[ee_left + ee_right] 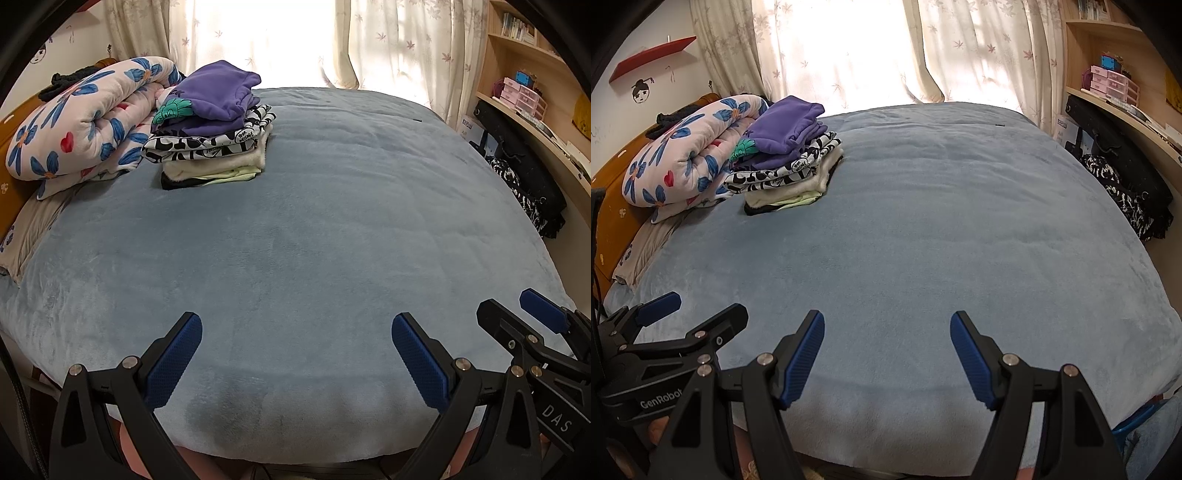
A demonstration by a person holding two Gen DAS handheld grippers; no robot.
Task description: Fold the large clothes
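Note:
A stack of folded clothes (pixel 212 136) lies at the far left of the bed (pixel 314 240), a purple garment (pixel 218 92) on top, then a black-and-white printed one and pale ones. It also shows in the right wrist view (pixel 786 162). My left gripper (pixel 295 332) is open and empty above the bed's near edge. My right gripper (pixel 886 328) is open and empty beside it. The right gripper shows in the left wrist view (pixel 517 314), and the left gripper in the right wrist view (pixel 698 306). A dark patterned garment (pixel 524 192) hangs off a chair at the right.
A rolled floral quilt (pixel 85 118) lies at the headboard next to the stack. The blue blanket (pixel 942 240) covers the bed. A wooden shelf unit (pixel 535 92) and a black chair (pixel 1115 147) stand at the right. Curtains (pixel 960 48) hang behind.

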